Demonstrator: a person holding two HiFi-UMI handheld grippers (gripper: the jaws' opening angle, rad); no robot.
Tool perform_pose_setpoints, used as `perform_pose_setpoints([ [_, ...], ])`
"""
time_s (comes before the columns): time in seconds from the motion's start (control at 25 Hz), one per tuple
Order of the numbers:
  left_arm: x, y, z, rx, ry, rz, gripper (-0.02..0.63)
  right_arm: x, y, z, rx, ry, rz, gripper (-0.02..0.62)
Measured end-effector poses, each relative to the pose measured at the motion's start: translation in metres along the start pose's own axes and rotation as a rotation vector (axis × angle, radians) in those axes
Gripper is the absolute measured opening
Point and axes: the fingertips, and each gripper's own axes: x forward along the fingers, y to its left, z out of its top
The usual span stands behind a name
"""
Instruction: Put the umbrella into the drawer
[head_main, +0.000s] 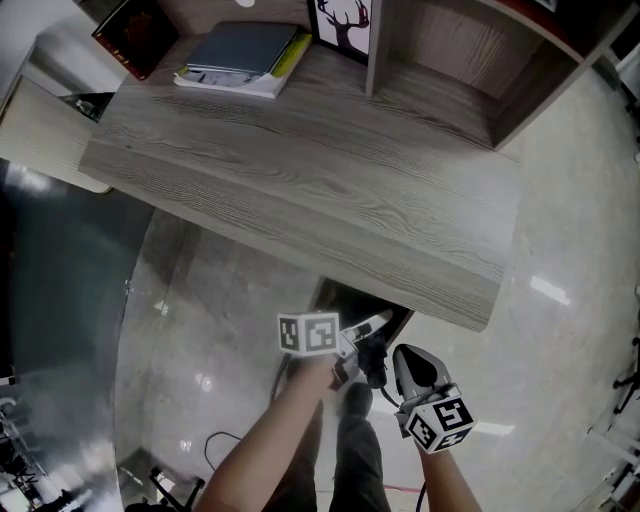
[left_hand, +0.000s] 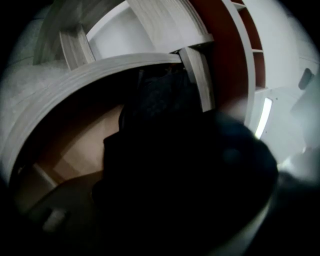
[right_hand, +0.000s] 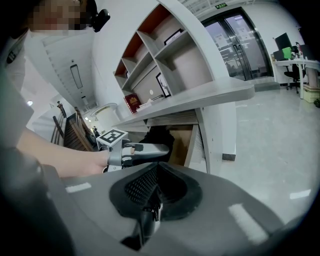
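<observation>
The drawer stands pulled out under the front edge of the grey wood desk. The black umbrella lies in the drawer's mouth, against its wooden side wall. My left gripper reaches into the drawer at the umbrella. In the left gripper view the dark umbrella fabric fills the frame and hides the jaws; the drawer's wooden bottom shows beside it. From the right gripper view, the left gripper ends at the umbrella. My right gripper hangs back to the right with its jaws together and holding nothing.
On the desk lie a stack of books, a red book and a framed deer picture. Shelf compartments rise behind the desk. Cables trail on the glossy floor at the left. The person's legs stand below the grippers.
</observation>
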Motion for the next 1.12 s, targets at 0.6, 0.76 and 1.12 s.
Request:
perform_pose_setpoints([
  [0.6,-0.019,0.000,-0.002,-0.024,-0.019,0.066,0.420,0.002,0.005,0.002,-0.009,-0.006,0.013,0.000],
  [0.76,-0.035,0.003,0.003,0.001,-0.053,0.062,0.420,0.001,0.005,0.004,-0.009,-0.003,0.006,0.000],
  [1.12,-0.066,-0.007,0.008,0.006,-0.075,0.060,0.420,-0.011,0.018,0.022,-0.044,0.011,-0.008,0.000],
])
